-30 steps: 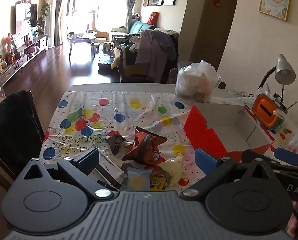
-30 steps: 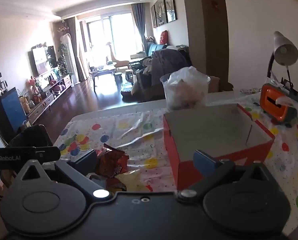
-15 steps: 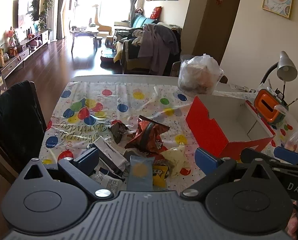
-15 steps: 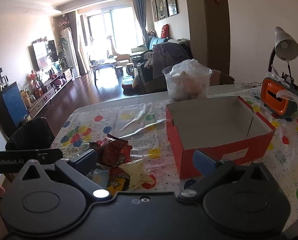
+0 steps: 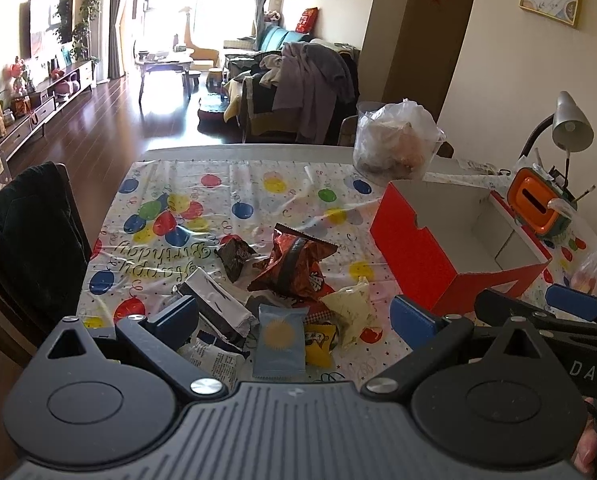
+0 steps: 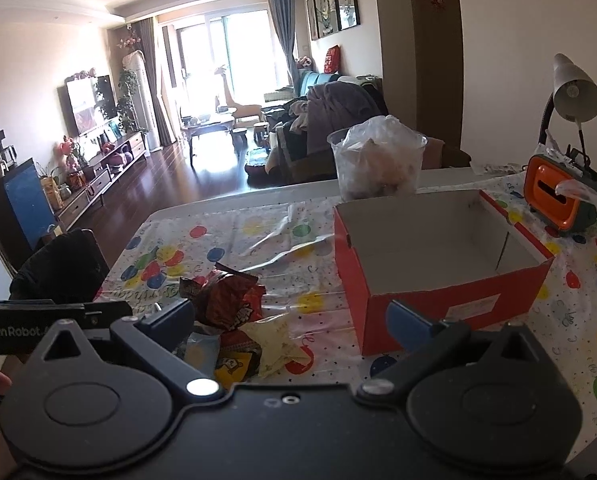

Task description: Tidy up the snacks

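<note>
A pile of snack packets lies on the balloon-print tablecloth (image 5: 226, 196): a red crinkled bag (image 5: 294, 264), a dark small packet (image 5: 236, 256), a silver packet (image 5: 214, 304), a light blue packet (image 5: 280, 338), a yellow packet (image 5: 318, 344) and a cream packet (image 5: 350, 308). An open red cardboard box (image 5: 414, 256) stands empty to their right. My left gripper (image 5: 294, 316) is open above the near side of the pile. My right gripper (image 6: 292, 318) is open, between the pile (image 6: 230, 304) and the box (image 6: 430, 300).
A clear tub lined with a plastic bag (image 5: 396, 144) stands behind the box. An orange holder (image 5: 534, 208) and a desk lamp (image 5: 570, 128) are at the right. A chair with a dark garment (image 5: 26, 232) stands at the table's left edge.
Both grippers have risen and tilted downward, so more of the snack pile shows in both views. Both stay open and empty.
</note>
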Action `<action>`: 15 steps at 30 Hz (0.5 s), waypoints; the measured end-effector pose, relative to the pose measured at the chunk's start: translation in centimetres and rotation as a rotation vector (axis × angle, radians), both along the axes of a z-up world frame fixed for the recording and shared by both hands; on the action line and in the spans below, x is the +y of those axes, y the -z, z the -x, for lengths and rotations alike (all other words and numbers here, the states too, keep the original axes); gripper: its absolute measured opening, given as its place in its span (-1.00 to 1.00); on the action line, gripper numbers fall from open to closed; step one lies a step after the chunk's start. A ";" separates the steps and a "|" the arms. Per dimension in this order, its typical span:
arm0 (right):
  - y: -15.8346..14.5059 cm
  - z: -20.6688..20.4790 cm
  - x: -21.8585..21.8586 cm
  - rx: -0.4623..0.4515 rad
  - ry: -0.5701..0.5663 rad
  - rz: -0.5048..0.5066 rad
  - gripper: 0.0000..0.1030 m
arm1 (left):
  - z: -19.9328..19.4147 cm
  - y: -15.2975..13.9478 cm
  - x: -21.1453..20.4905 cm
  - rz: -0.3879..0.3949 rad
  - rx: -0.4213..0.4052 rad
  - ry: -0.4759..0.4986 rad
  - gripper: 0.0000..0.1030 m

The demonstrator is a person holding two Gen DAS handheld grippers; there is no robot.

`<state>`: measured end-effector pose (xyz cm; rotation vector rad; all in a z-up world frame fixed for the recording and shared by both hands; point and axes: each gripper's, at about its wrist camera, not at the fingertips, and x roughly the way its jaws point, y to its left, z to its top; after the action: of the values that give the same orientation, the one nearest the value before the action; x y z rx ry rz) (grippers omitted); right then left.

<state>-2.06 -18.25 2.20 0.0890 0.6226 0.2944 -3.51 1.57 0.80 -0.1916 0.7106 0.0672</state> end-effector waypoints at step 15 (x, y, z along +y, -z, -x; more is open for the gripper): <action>0.1 -0.4 -0.1 0.030 0.012 0.007 0.99 | 0.2 -0.2 0.2 -0.020 -0.014 0.003 0.99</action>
<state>-1.67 -18.32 2.13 0.0903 0.6528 0.2800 -3.75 1.76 0.98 -0.1722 0.6963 0.0701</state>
